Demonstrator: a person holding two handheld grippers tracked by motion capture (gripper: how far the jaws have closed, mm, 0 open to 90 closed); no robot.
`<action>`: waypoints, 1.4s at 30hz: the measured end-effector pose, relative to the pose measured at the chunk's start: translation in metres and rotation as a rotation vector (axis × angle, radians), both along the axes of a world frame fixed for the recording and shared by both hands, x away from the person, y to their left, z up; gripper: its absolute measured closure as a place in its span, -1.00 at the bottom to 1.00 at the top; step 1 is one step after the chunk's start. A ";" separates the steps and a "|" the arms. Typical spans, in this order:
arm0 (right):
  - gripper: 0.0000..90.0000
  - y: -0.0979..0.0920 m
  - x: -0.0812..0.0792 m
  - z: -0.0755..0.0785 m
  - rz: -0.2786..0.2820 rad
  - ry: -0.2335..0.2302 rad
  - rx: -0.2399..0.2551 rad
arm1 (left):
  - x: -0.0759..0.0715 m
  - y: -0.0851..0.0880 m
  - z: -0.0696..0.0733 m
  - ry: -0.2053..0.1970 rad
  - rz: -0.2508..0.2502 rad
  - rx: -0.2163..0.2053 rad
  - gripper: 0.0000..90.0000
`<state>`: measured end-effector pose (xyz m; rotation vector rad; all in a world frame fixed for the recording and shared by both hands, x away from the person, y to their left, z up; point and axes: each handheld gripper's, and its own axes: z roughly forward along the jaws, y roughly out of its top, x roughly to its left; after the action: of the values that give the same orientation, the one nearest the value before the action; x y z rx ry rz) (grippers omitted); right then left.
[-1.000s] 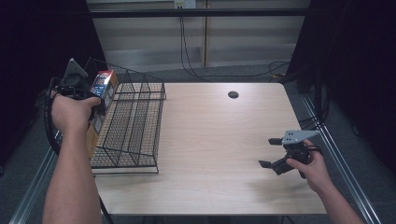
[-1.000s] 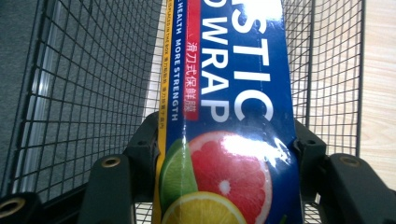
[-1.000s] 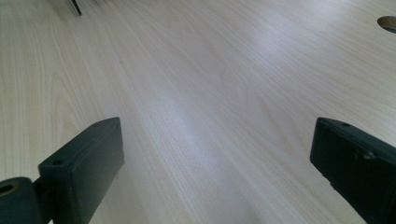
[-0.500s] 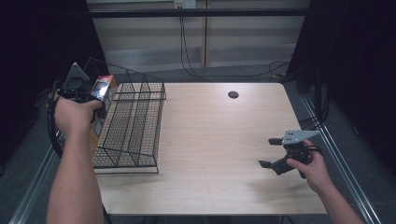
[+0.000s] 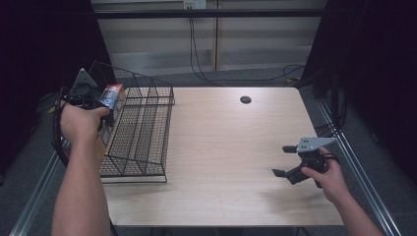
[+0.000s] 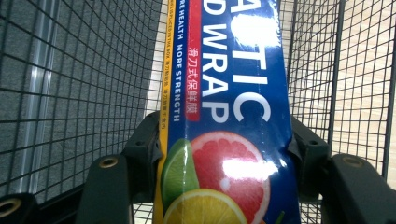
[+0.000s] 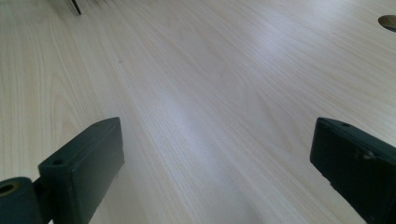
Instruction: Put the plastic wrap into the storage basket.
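My left jaws point(image 6: 224, 172) clamp the wrap box point(image 6: 229, 121) over the rack point(image 5: 137, 128); I'd lower it level between the wires. Right jaws point(image 7: 219, 172) gape, idle.

A long blue plastic-wrap box point(image 6: 229, 116) printed with citrus fruit stands tilted against the black wire rack point(image 5: 142, 128).

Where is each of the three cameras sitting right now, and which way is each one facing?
High view: above the person's side, looking forward and down at the table; both forearms, left gripper, right gripper.
Left gripper view: rides the left gripper, looking along its jaws, shut on the plastic wrap box, wire basket behind.
Right gripper view: rides the right gripper, low over bare tabletop, jaws apart.
Shared: box and basket in high and left views; the table hole in high and right.
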<state>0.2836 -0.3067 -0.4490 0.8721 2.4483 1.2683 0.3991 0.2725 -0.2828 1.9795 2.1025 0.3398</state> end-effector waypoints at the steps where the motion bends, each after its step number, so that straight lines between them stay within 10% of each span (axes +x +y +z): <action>1: -0.94 0.000 0.000 -0.001 -0.001 -0.001 -0.001 | 0.001 0.000 0.000 -0.004 -0.005 -0.004 -0.09; 12: -0.94 0.000 0.000 0.000 0.003 0.002 -0.004 | -0.001 -0.005 0.019 -0.063 -0.024 -0.030 -0.10; 42: -0.94 -0.001 -0.001 0.000 0.006 -0.003 0.000 | -0.003 -0.046 0.008 -0.163 -0.209 -0.160 -0.65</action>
<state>0.2829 -0.3076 -0.4493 0.8630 2.4504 1.2711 0.3962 0.2266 -0.2751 1.9825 1.7488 0.2742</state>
